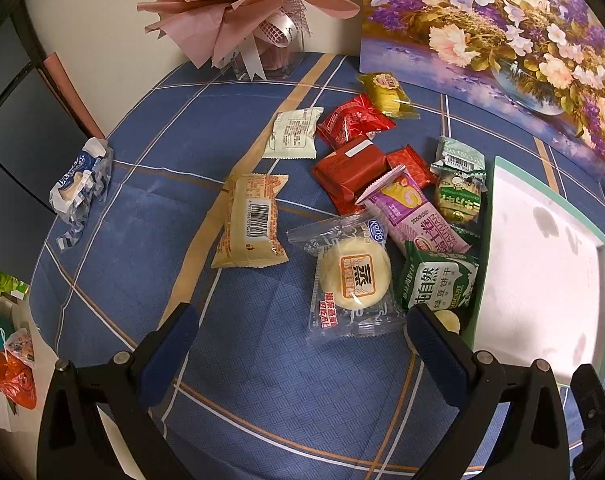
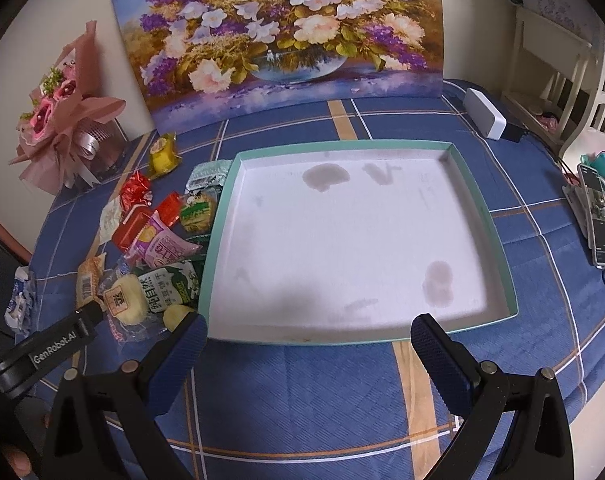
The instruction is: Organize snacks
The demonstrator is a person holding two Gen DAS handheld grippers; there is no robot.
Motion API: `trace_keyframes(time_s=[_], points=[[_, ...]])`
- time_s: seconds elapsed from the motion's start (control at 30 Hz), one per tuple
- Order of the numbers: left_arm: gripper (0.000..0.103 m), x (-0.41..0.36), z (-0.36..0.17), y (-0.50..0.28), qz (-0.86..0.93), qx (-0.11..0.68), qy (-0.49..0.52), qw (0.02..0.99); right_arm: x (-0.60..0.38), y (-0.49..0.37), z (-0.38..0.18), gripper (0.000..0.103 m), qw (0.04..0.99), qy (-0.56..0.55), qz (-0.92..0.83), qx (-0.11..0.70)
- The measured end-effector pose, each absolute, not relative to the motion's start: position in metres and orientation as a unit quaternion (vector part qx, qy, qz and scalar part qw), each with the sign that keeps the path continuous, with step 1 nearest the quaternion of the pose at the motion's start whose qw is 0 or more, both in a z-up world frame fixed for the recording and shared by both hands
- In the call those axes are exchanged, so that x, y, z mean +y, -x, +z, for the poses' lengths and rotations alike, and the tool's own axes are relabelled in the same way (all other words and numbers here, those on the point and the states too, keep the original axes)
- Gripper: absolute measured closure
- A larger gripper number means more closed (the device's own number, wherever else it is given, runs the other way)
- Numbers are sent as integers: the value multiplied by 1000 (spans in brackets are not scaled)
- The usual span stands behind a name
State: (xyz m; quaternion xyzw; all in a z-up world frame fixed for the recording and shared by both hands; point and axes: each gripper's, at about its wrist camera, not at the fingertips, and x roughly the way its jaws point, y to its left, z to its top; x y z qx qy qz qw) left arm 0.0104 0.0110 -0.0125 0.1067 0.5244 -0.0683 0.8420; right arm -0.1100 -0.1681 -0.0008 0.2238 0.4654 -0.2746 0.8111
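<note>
One big blue plaid tablecloth (image 2: 302, 380) covers the table, and one floral painting (image 2: 282, 28) leans on the wall behind it. Next down in size, one shallow square box with a teal rim and stained white inside (image 2: 498, 240) sits on the cloth with nothing in it, and one pink paper-wrapped bouquet (image 1: 238, 4) stands at the back. Snacks are all loose on the cloth just left of the box, I count around a dozen: one tan barcode packet (image 1: 251, 222), one clear-wrapped round pale cake (image 1: 352, 278), one green-and-white biscuit pack (image 1: 436, 280) touching the box wall, one purple-pink bar (image 1: 412, 216), three red packets (image 1: 352, 174), one cream packet (image 1: 292, 132), one gold-yellow one (image 1: 387, 94), two small green ones (image 1: 458, 186), plus one blue-white wrapper (image 1: 80, 184) well apart on the left. Left gripper (image 1: 302, 326) hovers over the cloth near the round cake, fingers spread wide, holding nothing. Right gripper (image 2: 308, 330) hangs at the box's near edge, fingers also wide apart and holding nothing. Only the right view shows the whole box, a white rectangular device (image 2: 484, 116) and a phone (image 2: 596, 220) at the far right; only the left view shows the snack labels clearly.
</note>
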Motion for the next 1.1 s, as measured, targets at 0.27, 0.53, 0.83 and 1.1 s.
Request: trace_keyframes(time_s=[0.27, 0.53, 0.83, 1.1], points=[[0, 11, -14, -8, -68, 525, -107, 842, -166, 107, -6, 0, 807, -216, -271, 478], [0, 11, -15, -8, -69, 530, -107, 839, -164, 104, -10, 0, 804, -208, -270, 488], [0, 11, -16, -11, -70, 535, -106, 836, -163, 101, -13, 0, 801, -204, -270, 495], [0, 11, -17, -11, -72, 537, -105, 834, -162, 98, -18, 0, 797, -199, -268, 503]])
